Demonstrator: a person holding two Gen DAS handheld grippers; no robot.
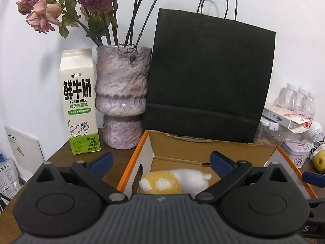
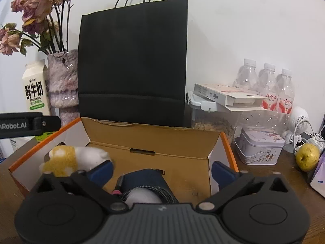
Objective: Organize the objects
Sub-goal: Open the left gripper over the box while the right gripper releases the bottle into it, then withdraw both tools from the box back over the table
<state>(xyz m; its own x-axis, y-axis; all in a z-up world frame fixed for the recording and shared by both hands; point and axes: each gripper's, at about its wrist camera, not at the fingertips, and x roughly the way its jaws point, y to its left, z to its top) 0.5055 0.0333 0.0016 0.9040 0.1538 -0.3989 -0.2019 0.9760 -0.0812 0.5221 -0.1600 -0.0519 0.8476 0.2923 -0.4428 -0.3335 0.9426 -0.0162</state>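
Note:
An open cardboard box with orange edges [image 1: 133,158] [image 2: 223,142] stands on the wooden table. A yellow and white plush toy [image 1: 172,181] [image 2: 71,158] lies inside at its left end. A dark blue zip pouch [image 2: 146,181] with a pen beside it lies inside nearer the front. My left gripper [image 1: 161,161] is open and empty above the box, over the plush toy. My right gripper [image 2: 161,169] is open and empty above the pouch. The left gripper's body shows at the left edge of the right wrist view [image 2: 24,125].
Behind the box stand a black paper bag [image 1: 209,77] [image 2: 134,61], a mottled vase of dried roses [image 1: 121,99] [image 2: 64,81] and a milk carton [image 1: 79,105] [image 2: 35,89]. To the right are water bottles [image 2: 266,85], a clear container [image 2: 213,120], a tin [image 2: 260,148], a yellow pear [image 2: 307,156] and a small white fan [image 2: 298,122].

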